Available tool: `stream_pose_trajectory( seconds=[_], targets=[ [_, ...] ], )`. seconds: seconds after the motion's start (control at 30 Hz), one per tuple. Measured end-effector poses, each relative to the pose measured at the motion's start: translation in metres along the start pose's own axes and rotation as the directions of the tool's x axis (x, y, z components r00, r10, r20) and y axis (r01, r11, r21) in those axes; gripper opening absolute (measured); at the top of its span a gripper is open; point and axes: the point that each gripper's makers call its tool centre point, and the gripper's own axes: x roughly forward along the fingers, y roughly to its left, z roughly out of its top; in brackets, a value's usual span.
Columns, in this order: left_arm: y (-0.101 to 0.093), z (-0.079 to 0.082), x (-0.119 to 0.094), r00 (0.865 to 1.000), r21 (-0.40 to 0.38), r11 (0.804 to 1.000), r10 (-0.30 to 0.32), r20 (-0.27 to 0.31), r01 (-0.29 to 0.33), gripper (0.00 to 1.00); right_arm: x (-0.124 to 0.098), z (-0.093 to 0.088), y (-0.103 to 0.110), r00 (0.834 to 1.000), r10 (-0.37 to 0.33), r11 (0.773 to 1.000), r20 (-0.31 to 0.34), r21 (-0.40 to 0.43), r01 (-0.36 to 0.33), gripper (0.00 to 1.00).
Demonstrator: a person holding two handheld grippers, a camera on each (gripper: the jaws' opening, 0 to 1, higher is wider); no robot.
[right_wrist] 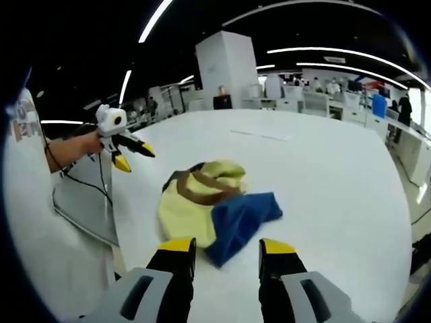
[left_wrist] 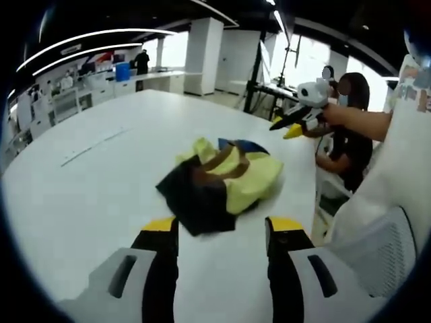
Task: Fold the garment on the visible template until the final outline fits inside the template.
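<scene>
A crumpled garment [left_wrist: 229, 178] in yellow with brown stripes and a dark blue part lies in a heap on the white table [left_wrist: 101, 195]. My left gripper [left_wrist: 222, 225] hovers just before its near edge, jaws open and holding nothing. In the right gripper view the garment [right_wrist: 195, 202] sits just past my right gripper [right_wrist: 227, 247], which is also open and holds nothing. Each gripper appears in the other's view, held up in a hand off the table's side: the right gripper [left_wrist: 288, 124] and the left gripper [right_wrist: 133, 156].
A thin faint line [left_wrist: 94, 145] runs across the table top beyond the garment. A seated person [left_wrist: 350, 148] and a white mesh chair [left_wrist: 377, 252] are by the table's edge. Desks, a white pillar [right_wrist: 232, 64] and people stand far behind.
</scene>
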Motion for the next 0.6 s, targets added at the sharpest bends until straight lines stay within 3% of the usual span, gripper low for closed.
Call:
stream_pose_trajectory(
  seconds=[0.6],
  targets=[
    [0.009, -0.011, 0.023, 0.999, -0.002, 1.000, -0.017, -0.035, 0.017, 0.35, 0.011, 0.000, 0.000, 1.000, 0.012, 1.000, -0.006, -0.004, -0.012, 0.21]
  ],
)
